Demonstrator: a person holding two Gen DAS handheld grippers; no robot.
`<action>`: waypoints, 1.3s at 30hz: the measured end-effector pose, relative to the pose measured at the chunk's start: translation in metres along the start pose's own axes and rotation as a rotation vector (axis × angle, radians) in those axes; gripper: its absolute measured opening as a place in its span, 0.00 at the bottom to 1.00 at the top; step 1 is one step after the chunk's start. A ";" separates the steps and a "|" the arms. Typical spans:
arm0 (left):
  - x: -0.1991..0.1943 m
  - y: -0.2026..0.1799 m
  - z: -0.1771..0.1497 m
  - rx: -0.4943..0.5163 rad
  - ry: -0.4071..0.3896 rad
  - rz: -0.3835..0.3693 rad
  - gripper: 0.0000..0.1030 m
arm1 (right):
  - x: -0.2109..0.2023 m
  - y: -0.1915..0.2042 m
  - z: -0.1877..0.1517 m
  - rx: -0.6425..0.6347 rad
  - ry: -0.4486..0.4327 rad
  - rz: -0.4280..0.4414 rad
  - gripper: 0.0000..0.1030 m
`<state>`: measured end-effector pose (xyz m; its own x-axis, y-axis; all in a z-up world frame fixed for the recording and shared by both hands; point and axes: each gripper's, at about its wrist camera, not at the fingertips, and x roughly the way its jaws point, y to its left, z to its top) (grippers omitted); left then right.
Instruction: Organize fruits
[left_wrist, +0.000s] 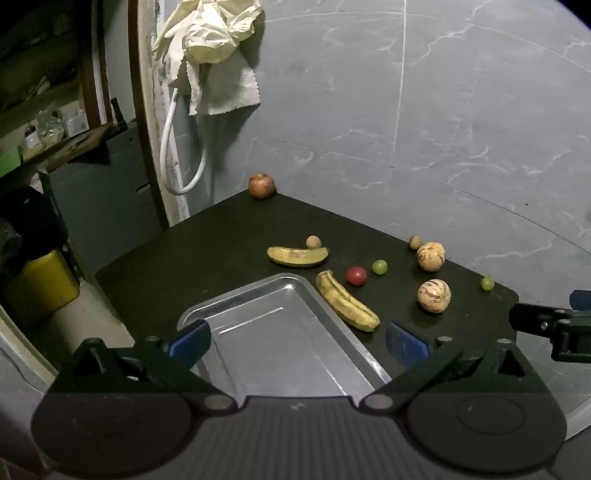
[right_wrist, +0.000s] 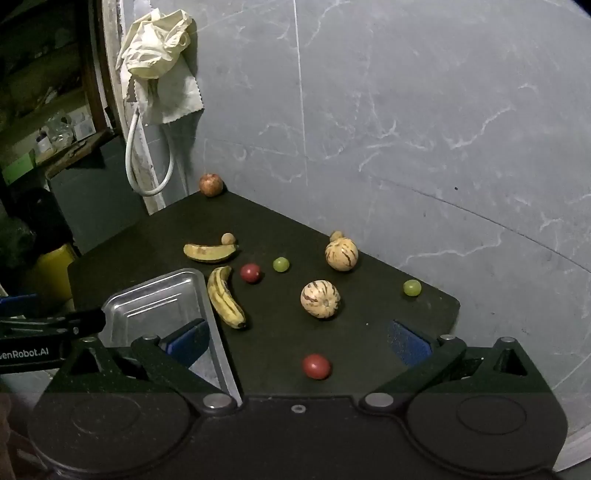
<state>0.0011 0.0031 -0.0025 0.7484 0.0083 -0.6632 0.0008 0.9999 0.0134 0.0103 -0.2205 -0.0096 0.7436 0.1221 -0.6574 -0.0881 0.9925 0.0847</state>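
Dark table (right_wrist: 424, 314) against marble wall (right_wrist: 406, 110), perhaps cloths (right_wrist: 159, 44) overhead, fruit-ringed tray (left_wrist: 273, 332) before both wide-open, empty hand-held grippers (left_wrist: 297, 338) (right_wrist: 299, 338).

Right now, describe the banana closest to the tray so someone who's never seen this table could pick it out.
Start at the metal tray on the dark table. Along the tray's right rim lies a banana, almost touching it and running parallel to that edge. The other banana lies crosswise beyond the tray with a small round brown fruit against it.
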 end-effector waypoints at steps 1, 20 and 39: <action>0.001 0.000 0.000 -0.002 0.001 0.000 1.00 | 0.000 0.000 0.000 -0.001 -0.001 0.000 1.00; 0.004 0.000 0.003 -0.014 0.008 0.005 1.00 | 0.002 0.001 0.005 -0.005 0.005 0.001 1.00; 0.010 0.003 0.000 -0.024 0.019 0.002 1.00 | 0.008 0.003 0.001 -0.004 0.006 0.002 1.00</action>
<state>0.0086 0.0061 -0.0095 0.7359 0.0103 -0.6771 -0.0167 0.9999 -0.0029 0.0171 -0.2168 -0.0138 0.7396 0.1240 -0.6615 -0.0919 0.9923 0.0832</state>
